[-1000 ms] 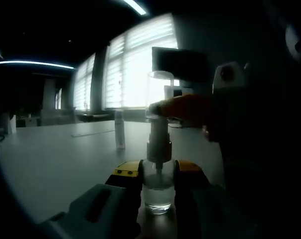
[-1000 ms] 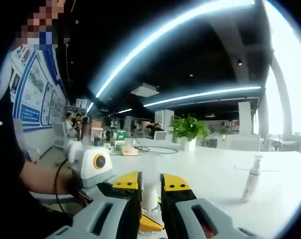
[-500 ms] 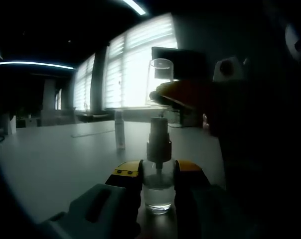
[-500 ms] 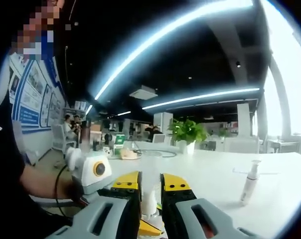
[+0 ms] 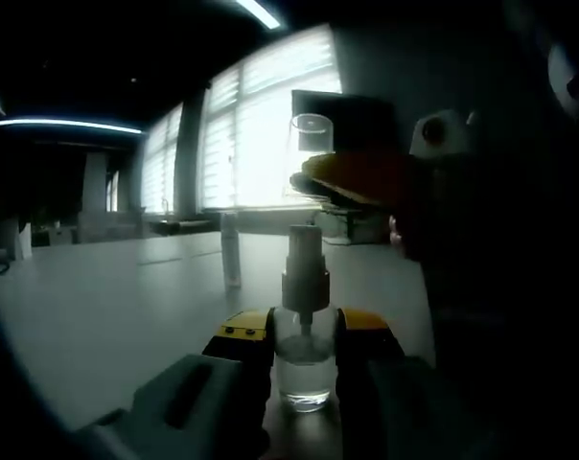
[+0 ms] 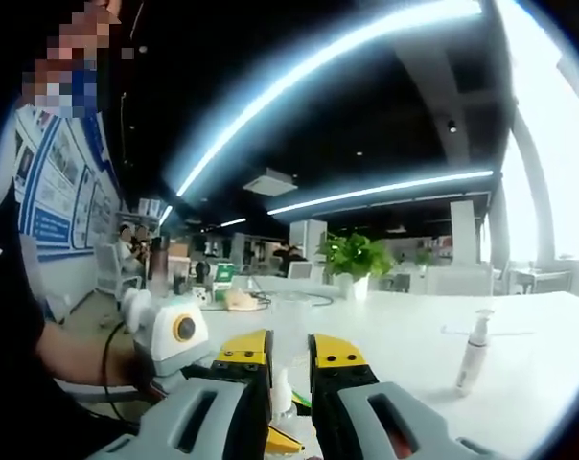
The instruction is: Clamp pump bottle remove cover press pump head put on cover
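Cover off, bottle clamped upright.
Left gripper [image 5: 304, 335] jaws pinch the pump bottle [image 5: 304, 359] standing on the table [image 5: 98, 307]. Right gripper [image 5: 357, 177], a dim backlit shape, holds the clear cover [image 5: 312, 144] above the pump head [image 5: 304, 251]; in the right gripper view the cover [image 6: 281, 395] sits half hidden between the nearly closed jaws.

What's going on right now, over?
Left tool clamps pump bottle. Right tool holds clear cover above pump head. Nothing in the way.
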Demonstrator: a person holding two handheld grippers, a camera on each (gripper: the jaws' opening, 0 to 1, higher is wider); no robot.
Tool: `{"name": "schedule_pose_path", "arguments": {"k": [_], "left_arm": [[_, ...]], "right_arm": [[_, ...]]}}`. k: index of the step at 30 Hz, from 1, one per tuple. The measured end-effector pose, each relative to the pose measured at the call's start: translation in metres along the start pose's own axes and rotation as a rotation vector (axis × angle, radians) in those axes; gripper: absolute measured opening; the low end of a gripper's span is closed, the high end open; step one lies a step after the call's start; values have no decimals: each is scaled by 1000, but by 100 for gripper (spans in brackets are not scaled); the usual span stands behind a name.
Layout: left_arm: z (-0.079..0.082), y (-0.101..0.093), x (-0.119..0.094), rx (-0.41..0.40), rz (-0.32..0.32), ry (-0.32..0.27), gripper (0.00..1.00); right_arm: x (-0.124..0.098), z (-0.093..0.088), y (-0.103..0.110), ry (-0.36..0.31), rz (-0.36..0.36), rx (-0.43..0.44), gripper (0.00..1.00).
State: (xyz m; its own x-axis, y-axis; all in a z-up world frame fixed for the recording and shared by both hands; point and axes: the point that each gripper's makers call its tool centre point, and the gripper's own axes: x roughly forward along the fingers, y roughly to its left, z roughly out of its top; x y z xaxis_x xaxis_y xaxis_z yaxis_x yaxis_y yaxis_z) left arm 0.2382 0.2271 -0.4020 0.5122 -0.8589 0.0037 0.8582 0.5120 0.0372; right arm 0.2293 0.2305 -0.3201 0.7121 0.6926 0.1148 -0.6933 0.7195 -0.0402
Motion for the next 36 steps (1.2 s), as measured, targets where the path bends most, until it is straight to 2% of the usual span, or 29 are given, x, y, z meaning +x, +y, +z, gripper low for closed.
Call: {"name": "schedule_pose_path", "arguments": {"k": [22, 29, 36], "left_arm": [[-1, 1, 0, -1, 1, 4, 16], [-1, 3, -1, -7, 3, 6, 16], [-1, 2, -1, -4, 1, 5, 16]], "right_arm": [[-18, -2, -27, -12, -98, 8, 10], [-32, -8, -44, -23, -164, 34, 10], [-44, -3, -62, -26, -202, 24, 10]]}}
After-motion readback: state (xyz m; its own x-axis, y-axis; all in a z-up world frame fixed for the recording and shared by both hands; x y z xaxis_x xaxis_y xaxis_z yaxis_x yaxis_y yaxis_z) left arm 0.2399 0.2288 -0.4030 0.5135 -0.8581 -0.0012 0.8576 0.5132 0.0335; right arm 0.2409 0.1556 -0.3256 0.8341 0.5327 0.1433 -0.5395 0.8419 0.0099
